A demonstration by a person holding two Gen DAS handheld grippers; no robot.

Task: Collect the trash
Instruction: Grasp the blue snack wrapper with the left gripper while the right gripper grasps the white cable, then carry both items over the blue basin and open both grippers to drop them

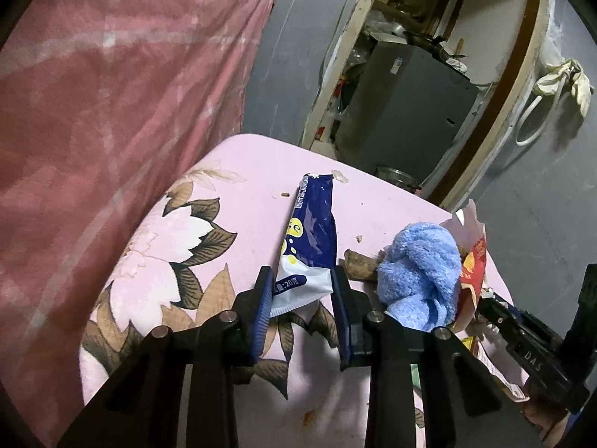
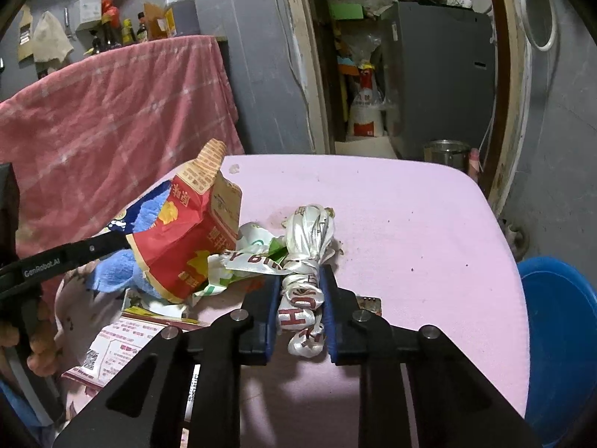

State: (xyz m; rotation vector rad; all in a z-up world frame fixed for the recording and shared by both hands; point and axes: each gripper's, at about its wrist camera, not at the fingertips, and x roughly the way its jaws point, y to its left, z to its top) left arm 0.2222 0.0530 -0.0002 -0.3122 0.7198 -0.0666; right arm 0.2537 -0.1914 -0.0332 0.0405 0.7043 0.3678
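Gripping a knotted white plastic bag [image 2: 303,291] with red lettering, the right gripper [image 2: 301,280] has both blue-padded fingers pressed against it on the pink table [image 2: 429,231]. The left gripper [image 1: 301,280] straddles the white end of a blue snack wrapper [image 1: 309,239] lying flat on the flowered tablecloth [image 1: 168,261], fingers apart, touching its edges at most. Just right of that wrapper sit a blue cloth [image 1: 421,265] and a red paper bag [image 2: 186,239]. Farther right, a blue bin [image 2: 559,336] stands beside the table.
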